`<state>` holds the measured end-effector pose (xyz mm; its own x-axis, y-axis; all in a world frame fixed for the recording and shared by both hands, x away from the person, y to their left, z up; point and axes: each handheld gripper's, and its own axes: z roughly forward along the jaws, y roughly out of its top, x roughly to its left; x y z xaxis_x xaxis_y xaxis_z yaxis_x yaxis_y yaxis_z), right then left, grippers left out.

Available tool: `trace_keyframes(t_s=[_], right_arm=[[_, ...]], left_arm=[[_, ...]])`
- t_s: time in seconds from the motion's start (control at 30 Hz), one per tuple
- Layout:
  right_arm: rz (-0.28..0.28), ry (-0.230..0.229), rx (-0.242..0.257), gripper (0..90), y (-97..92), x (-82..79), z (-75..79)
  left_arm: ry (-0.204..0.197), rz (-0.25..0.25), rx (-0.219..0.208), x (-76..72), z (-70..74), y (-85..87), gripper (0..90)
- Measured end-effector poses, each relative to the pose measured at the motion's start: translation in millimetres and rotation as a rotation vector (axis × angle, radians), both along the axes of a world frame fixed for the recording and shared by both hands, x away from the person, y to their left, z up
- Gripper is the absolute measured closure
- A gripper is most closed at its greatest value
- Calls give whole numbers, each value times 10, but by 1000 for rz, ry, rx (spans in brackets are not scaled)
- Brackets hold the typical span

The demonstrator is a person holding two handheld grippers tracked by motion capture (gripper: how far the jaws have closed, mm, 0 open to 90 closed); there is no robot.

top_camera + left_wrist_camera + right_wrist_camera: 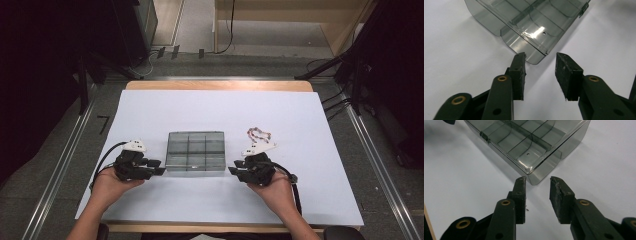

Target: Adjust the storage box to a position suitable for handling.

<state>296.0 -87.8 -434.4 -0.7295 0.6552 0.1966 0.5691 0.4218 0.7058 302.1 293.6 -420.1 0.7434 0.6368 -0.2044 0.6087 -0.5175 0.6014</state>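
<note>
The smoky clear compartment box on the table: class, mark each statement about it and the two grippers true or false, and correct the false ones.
1. The compartment box lies between the left gripper and the right gripper. True.
2. The left gripper's jaws are clamped on a corner of the box. False: in the left gripper view the jaws stand apart just short of the corner, touching nothing.
3. The beaded bracelet lies inside the box. False: it lies on the white table cover, beyond the right gripper.
4. The box is divided into compartments. True.
5. The right gripper's jaws point at a corner of the box. True, as the right gripper view shows.
</note>
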Motion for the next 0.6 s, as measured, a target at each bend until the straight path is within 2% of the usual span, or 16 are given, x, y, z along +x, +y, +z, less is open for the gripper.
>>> trace_keyframes(t_s=[0.13, 0.43, 0.6], right_arm=[[7, 8, -4, 731, 20, 8, -17], [26, 22, -33, 848, 89, 50, -71], [36, 34, -35, 869, 115, 67, -91]], left_arm=[[2, -6, 9, -9, -17, -9, 666], [38, -11, 11, 18, -84, -38, 722], [53, -15, 9, 32, -104, -70, 751]])
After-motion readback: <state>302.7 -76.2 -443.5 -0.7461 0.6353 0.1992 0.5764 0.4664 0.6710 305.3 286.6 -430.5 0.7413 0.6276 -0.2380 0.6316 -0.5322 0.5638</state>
